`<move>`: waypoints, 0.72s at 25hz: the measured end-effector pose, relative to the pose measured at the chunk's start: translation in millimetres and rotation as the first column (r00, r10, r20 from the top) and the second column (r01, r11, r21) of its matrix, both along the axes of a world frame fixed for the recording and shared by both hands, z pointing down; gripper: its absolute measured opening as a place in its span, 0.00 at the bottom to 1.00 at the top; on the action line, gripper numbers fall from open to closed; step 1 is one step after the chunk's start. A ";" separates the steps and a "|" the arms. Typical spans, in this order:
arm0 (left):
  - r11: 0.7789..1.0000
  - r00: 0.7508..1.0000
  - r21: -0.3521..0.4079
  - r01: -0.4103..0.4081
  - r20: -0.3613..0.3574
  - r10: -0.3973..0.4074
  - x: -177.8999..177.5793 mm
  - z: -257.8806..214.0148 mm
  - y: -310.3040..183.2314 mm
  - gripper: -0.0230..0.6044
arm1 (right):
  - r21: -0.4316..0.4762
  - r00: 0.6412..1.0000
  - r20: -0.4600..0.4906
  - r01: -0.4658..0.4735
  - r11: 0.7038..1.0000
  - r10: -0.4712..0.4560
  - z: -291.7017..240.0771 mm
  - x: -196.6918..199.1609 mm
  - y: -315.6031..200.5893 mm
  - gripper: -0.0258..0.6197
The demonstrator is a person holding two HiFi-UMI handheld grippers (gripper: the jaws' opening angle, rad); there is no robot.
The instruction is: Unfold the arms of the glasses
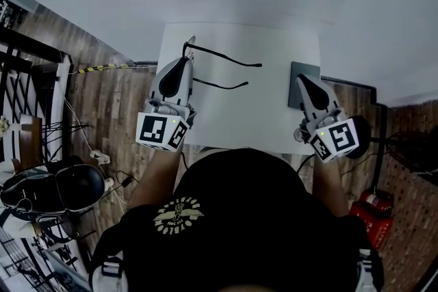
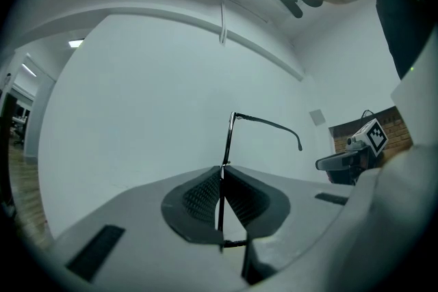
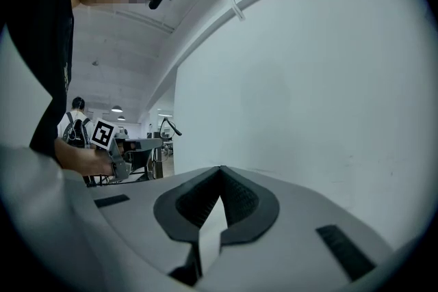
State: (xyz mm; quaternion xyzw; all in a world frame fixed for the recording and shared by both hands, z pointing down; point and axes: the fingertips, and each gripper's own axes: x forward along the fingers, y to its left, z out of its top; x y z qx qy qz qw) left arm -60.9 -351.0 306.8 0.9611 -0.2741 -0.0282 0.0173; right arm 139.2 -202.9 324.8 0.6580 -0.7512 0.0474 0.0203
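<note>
**Glasses in left grip, both arms look swung out**

Head view: the left gripper (image 1: 186, 59) holds the glasses (image 1: 222, 56) at the frame front, above the far left part of the white table (image 1: 274, 113); two thin temple arms run off to the right, one above the other, well apart from the frame; the right gripper (image 1: 301, 78) hangs over the table's right edge, well clear of the glasses.

Left gripper view: the left gripper (image 2: 221, 178) has its jaws pinched nearly together on the frame, seen edge-on between the pads; the glasses (image 2: 229, 140) stand upright out of the grip, one arm reaching right with its tip hooked down; the right gripper (image 2: 327, 163) shows beyond, apart.

Right gripper view: the right gripper (image 3: 220, 174) has its jaws fully together, nothing between them; only wall ahead.

Judgement: unfolding looks done or all but done; next move likely calls for lowering the glasses level onto the table and easing the left jaws apart without snagging an arm.
</note>
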 end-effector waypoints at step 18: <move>0.999 0.999 -0.006 -0.042 0.012 0.042 17.3 6.4 21.3 0.07 | 0.000 1.000 0.008 -0.005 1.000 0.005 -3.0 2.3 17.9 0.04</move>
